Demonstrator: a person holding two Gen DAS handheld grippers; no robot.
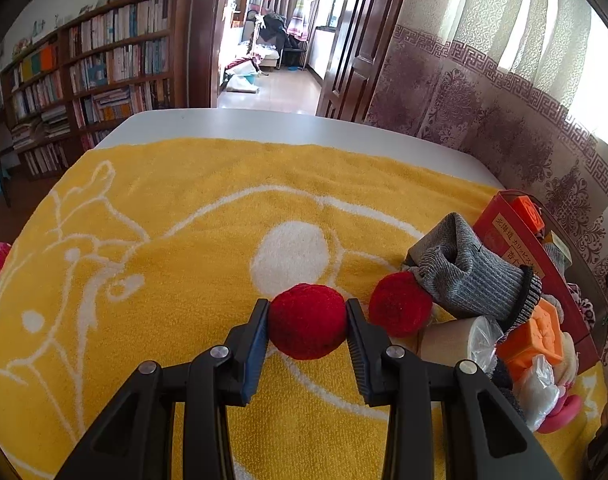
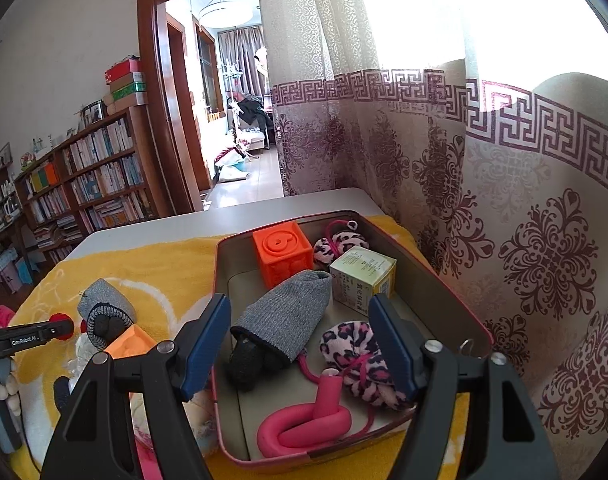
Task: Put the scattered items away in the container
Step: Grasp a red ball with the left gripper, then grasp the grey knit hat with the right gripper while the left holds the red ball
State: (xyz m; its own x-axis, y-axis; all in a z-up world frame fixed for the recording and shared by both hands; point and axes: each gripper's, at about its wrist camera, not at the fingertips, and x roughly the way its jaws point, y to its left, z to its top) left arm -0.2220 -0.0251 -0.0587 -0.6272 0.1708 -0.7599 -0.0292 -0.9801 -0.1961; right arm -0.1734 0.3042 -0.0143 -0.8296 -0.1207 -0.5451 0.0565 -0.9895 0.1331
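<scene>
A red pompom sits on the yellow towel, a second just beside it; the tin holds a grey sock.

Fuzzy red ball, terry towel

My white table carries a yellow towel across most of its top. On the towel sits the red tin.
</scene>
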